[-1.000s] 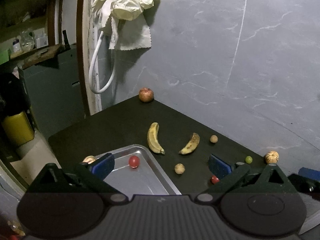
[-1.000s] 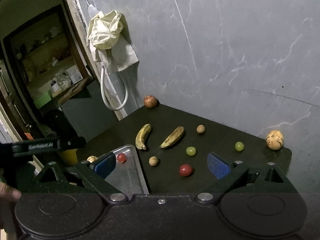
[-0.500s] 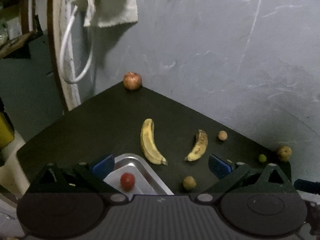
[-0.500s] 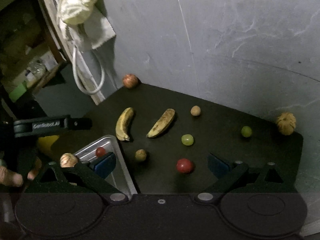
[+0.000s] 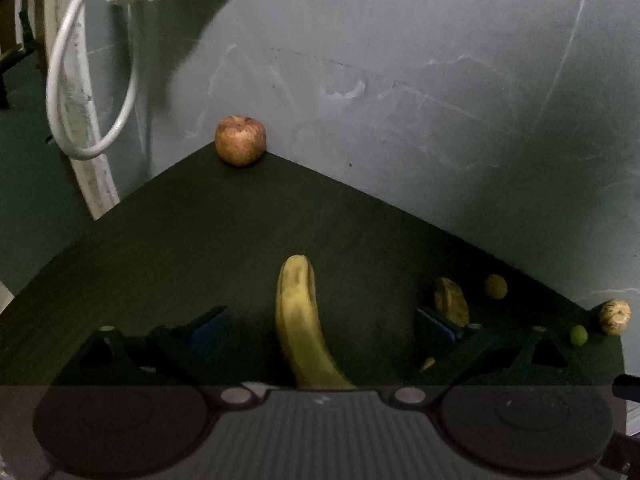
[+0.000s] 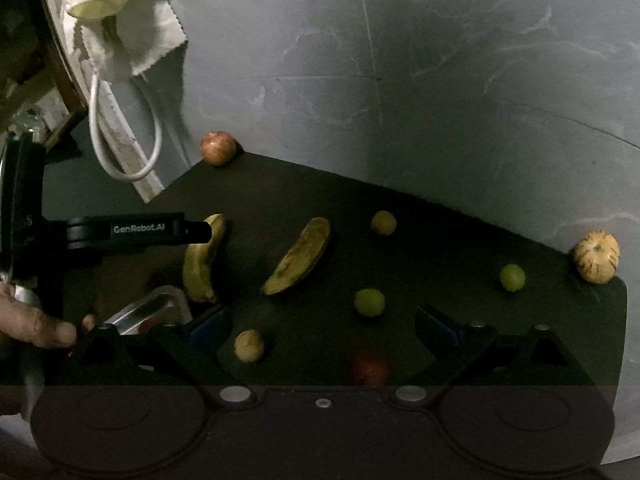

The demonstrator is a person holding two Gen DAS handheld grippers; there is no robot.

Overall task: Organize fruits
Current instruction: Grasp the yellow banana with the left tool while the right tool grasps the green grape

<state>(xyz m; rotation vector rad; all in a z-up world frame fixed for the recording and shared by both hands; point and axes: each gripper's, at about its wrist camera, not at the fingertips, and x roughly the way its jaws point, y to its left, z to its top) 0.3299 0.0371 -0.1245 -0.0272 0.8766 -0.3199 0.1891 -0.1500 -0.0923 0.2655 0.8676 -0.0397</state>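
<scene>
A yellow banana (image 5: 298, 320) lies lengthwise on the dark table (image 5: 200, 232), between the fingers of my left gripper (image 5: 323, 326). Its jaws are closing, but the blue pads (image 5: 210, 326) stand clear of the banana on both sides. In the right wrist view the left gripper's body (image 6: 120, 232) hangs over that banana (image 6: 200, 264). My right gripper (image 6: 322, 326) is open low over the table, with a small brown fruit (image 6: 249, 345), a red tomato (image 6: 369, 366) and a green grape (image 6: 369, 302) in front of its gap. A corner of the metal tray (image 6: 160, 304) shows at its left.
A browner banana (image 6: 298, 258), an apple (image 6: 217, 148) at the far corner, a small brown fruit (image 6: 383, 223), a second grape (image 6: 512, 277) and a striped round fruit (image 6: 596, 256) lie on the table. The grey wall (image 6: 440, 100) backs it; a cloth (image 6: 120, 20) and a white cable (image 6: 124, 160) hang at left.
Both grippers have come forward and down toward the table. The left one now straddles the yellow banana, and the tray has dropped out of its view.
</scene>
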